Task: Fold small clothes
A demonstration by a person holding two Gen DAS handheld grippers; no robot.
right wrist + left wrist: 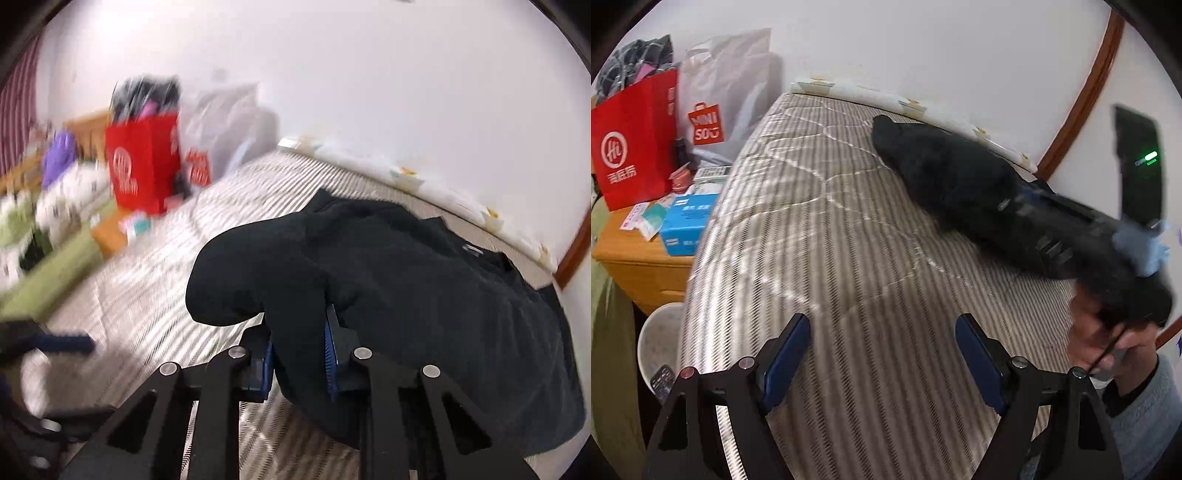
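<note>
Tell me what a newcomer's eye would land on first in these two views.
First, the black garment, bunched on the striped mattress by the wall, a fold of it pinched in the right tongs. Next, the left tongs hang open over bare mattress, holding nothing. Then the red paper bag on the wooden nightstand at the bed's far corner, a white Miniso bag beside it.

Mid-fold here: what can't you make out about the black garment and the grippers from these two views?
- Garment type: bunched in right view, partly behind right gripper in left view.
- Its right edge: cut off by the frame, right view.
- Left gripper: open over the bed; only a blurred sliver in right view.
- Right gripper pads: mostly buried in cloth.
</note>
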